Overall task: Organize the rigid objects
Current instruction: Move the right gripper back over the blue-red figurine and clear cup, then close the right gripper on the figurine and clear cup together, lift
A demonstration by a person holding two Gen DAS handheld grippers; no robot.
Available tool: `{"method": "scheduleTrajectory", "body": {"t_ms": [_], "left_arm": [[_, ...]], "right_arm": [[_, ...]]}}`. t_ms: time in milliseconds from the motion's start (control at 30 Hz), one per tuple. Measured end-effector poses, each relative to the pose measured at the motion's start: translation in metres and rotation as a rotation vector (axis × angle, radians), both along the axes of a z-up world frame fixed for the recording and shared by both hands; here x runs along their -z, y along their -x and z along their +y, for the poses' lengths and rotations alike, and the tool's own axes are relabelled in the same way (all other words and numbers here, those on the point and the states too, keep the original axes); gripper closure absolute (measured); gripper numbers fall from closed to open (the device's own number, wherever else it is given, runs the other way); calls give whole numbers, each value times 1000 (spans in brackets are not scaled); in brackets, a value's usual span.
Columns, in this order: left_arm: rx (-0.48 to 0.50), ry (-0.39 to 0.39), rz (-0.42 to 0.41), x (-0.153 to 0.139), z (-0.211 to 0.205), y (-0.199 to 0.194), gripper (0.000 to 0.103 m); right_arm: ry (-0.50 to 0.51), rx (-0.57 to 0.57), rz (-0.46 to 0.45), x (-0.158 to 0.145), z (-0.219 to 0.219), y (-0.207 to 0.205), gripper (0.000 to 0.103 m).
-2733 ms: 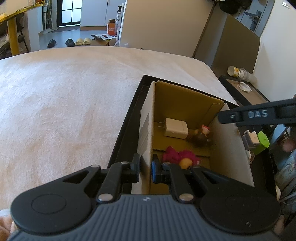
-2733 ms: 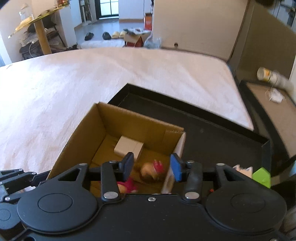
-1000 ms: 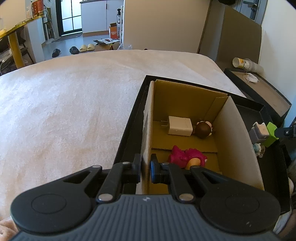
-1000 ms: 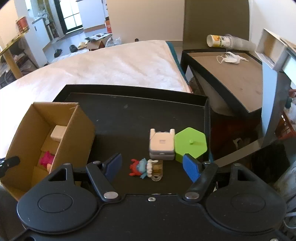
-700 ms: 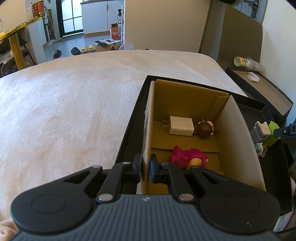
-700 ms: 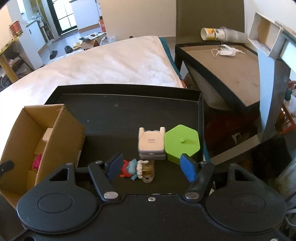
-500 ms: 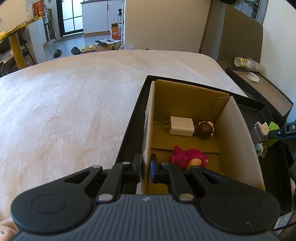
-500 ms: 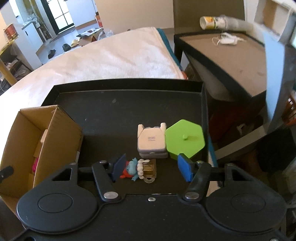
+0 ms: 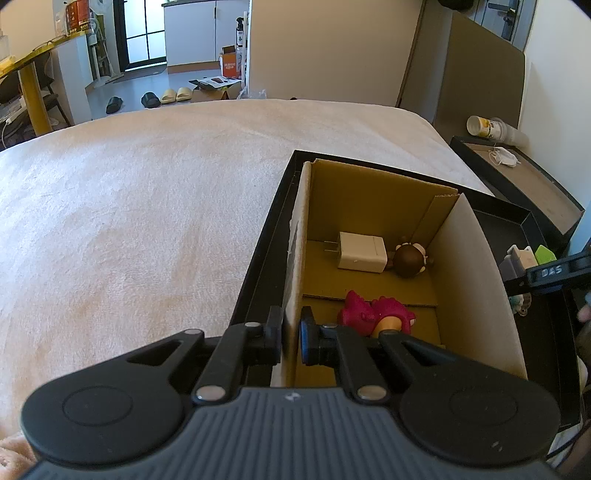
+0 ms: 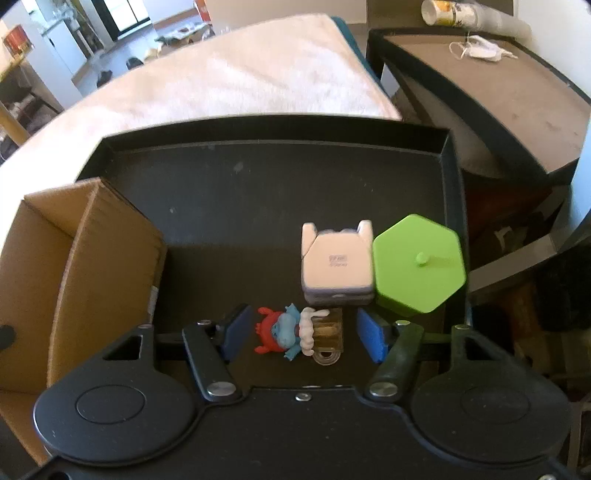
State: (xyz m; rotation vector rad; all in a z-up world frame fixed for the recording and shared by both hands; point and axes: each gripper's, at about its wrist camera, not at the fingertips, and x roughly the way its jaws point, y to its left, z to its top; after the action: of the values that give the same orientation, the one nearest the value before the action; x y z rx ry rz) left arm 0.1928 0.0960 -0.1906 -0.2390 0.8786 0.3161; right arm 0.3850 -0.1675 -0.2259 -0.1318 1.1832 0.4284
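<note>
My left gripper (image 9: 291, 334) is shut on the near left wall of the cardboard box (image 9: 476, 280). Inside the box lie a white charger (image 9: 362, 253), a brown-headed figure (image 9: 408, 260) and a pink toy (image 9: 373, 312). The box stands at the left of a black tray (image 10: 258, 173). My right gripper (image 10: 303, 334) points down over the tray, its jaws opening. A small red, blue and white figurine (image 10: 291, 330) lies between them, untouched by the pads. Just beyond it sit a white case (image 10: 336, 264) and a green hexagonal box (image 10: 419, 264).
The tray rests on a bed with a cream blanket (image 9: 147, 221). A dark side table (image 10: 498, 85) to the right holds a paper cup (image 10: 443, 13) and a face mask (image 10: 480, 48). The tray's raised right rim (image 10: 458, 221) runs close beside the green box.
The right gripper left the cardboard box, swung right over the tray and sank toward the figurine, which now lies between its narrower jaws. The left gripper kept its hold and stayed put.
</note>
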Motion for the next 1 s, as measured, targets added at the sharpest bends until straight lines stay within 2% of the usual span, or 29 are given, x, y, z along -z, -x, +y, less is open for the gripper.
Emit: {"method": "scheduleTrajectory", "body": {"t_ms": [400,433,500,667,1000], "left_arm": [[-2,-12,3,0,-3,-2,95],[-2,-13,3,0,-3,-2,95],[-2,-17,4,0,-3,-2,95],[0,-24,6,0,-5,-2,95],[1,-22,4,-1,-4,-2,95]], "right_arm": [[93,-25,-24,21,17,5,34],[105,-35,-35,21,19,6,36],[109,-45,-45,19,21,10,48],[112,-49,-36,16,20,15,48],[111,-82,-79,-3,23,30,48]]}}
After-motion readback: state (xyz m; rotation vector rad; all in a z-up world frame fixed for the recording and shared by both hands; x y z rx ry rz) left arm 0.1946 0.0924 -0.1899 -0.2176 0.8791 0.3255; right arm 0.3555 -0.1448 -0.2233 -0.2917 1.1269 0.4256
